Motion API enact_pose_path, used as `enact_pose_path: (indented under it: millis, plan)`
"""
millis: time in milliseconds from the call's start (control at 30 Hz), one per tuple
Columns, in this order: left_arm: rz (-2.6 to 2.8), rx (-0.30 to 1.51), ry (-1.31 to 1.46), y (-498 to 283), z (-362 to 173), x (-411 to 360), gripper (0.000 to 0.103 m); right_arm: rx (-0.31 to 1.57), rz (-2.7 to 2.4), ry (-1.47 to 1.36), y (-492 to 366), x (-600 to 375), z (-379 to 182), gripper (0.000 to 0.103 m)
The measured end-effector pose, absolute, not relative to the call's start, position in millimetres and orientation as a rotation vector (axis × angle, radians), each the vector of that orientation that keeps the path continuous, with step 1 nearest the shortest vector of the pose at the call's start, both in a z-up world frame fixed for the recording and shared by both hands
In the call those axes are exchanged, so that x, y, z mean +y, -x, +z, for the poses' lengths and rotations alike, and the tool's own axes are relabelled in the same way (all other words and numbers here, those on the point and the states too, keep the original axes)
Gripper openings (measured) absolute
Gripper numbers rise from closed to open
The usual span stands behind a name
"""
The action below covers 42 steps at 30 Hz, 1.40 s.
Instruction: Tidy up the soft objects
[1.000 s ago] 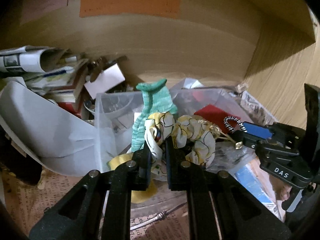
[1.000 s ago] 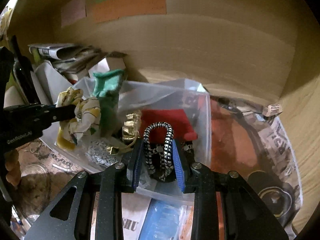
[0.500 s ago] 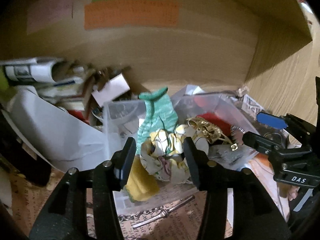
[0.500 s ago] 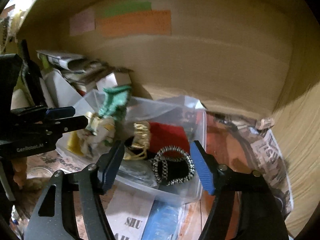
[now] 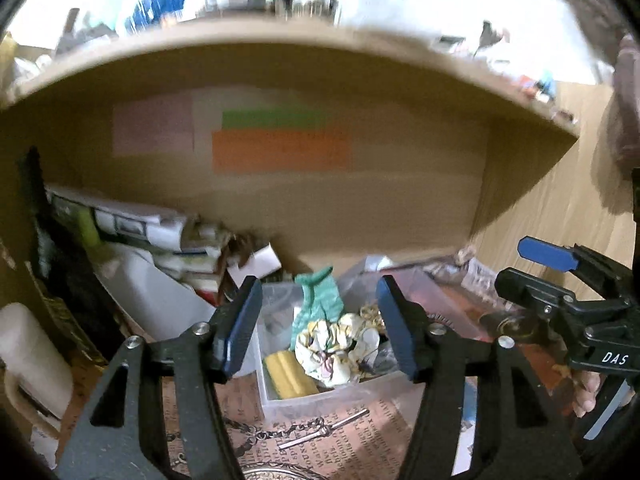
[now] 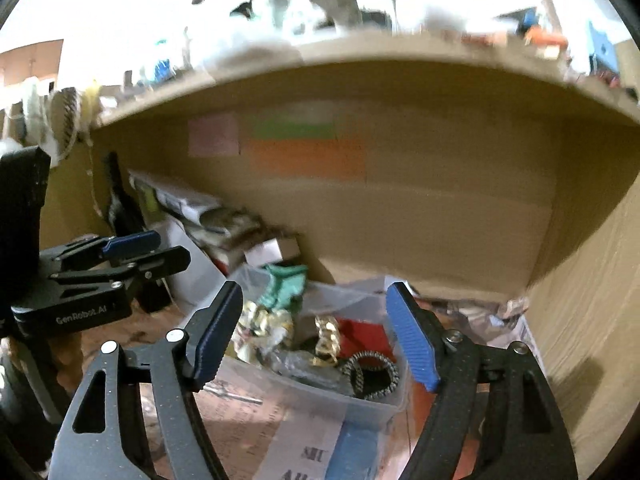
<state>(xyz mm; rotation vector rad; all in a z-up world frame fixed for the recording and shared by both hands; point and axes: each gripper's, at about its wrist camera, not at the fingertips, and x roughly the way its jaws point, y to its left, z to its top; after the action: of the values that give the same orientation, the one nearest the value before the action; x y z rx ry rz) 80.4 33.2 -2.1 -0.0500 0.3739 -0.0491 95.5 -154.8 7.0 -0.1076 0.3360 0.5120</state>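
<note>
Both grippers (image 5: 320,330) (image 6: 314,338) backed off, jaws wide, empty — "DAS", "GenRobot.AI" readable.

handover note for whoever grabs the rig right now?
Left gripper: open, empty, held back from the bin.
Right gripper: open, empty, also clear of it.
In the bin: floral scrunchie, green sock, yellow cloth, black-and-white scrunchie, red cloth, gold scrunchie.
Done: those pieces are binned.
Left: no other soft items visible; check the shelf clutter.
</note>
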Motion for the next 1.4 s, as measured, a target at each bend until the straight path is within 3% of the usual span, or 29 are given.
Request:
enact_pose_path:
  millis: [167,300,500,567,1400]
  plan:
    - [-0.048,0.308,0.049,-53.6,13.4,30.8,0.066,0.282,0.523,0.061,-79.0,-161.4,18.6,0.082]
    - [-0.041,0.276,0.051,-38.7,19.3,27.6,0.084,0.264,0.525,0.036,-72.1,-163.9,21.1,0.086]
    - [-0.029,0.248,0.050,-23.0,24.4,25.5,0.095,0.247,0.514,0.016,-64.1,-164.9,21.2,0.102]
    - [-0.022,0.244,0.053,-20.6,25.0,24.8,0.102,0.242,0.513,0.009,-60.7,-167.2,21.7,0.103]
    - [-0.010,0.245,0.048,-19.8,21.8,24.3,0.103,0.247,0.519,0.003,-56.6,-165.1,20.3,0.103]
